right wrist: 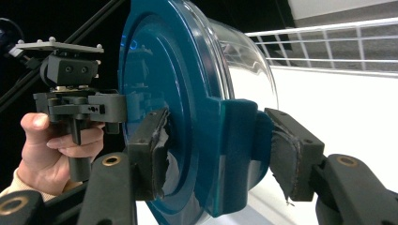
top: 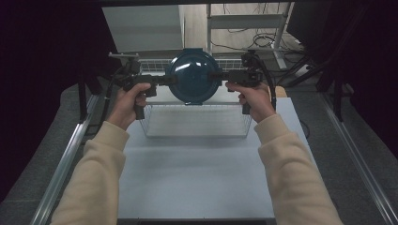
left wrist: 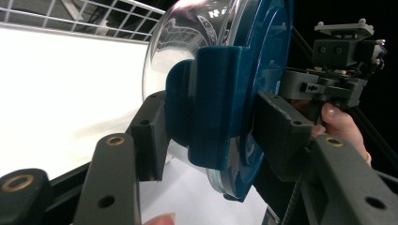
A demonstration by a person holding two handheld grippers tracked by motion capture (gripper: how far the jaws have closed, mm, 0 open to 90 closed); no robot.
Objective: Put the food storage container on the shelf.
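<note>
Holding the container (top: 194,77) up over the basket (top: 197,123), left gripper (left wrist: 206,124) and right gripper (right wrist: 218,152) each clamping a lid latch between the jaws, so I'm thinking keep both hands level.

The high view is dim and slightly soft, its left and right margins sinking into near-black while the pale table (top: 197,178) catches a flat, even light from above. In both gripper views the white surface behind burns out to featureless glare, and the glossy blue lid (right wrist: 178,93) carries soft reflections. The nearest jaw parts at the bottom edges are blurred and stretched by the wide lens.
</note>
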